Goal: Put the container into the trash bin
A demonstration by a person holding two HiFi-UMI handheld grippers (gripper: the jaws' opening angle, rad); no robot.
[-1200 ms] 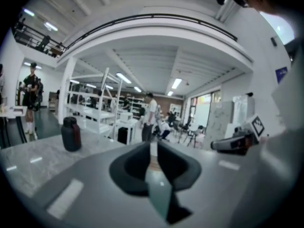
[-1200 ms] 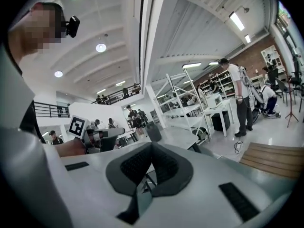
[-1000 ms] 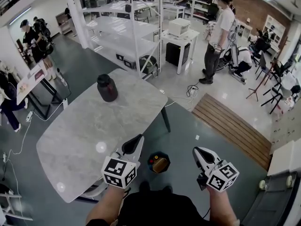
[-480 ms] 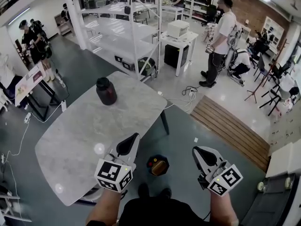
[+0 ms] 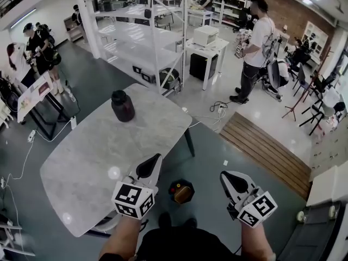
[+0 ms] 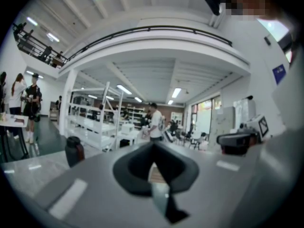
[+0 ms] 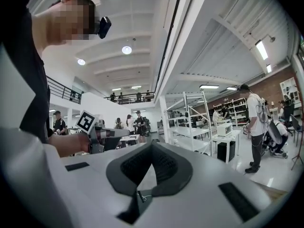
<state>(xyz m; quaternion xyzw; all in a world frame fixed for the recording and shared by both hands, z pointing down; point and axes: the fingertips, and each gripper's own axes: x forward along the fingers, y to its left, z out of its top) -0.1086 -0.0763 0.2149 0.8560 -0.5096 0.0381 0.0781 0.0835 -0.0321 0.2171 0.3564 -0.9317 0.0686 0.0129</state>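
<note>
A dark container [image 5: 123, 105] stands upright on the grey marble table [image 5: 103, 156]

The left tool [image 6: 153, 148] pointed almost level across the room. Its two jaws were pressed together and nothing was between them. To its left, a dark container [image 6: 74, 151] stood upright on the pale counter [image 6: 28, 171], well apart from the tool. White shelves [image 6: 92, 125] rose behind the container. Further back stood a person in a white shirt [image 6: 155, 123]. The right tool [image 6: 235, 143] showed at the right side.
</note>
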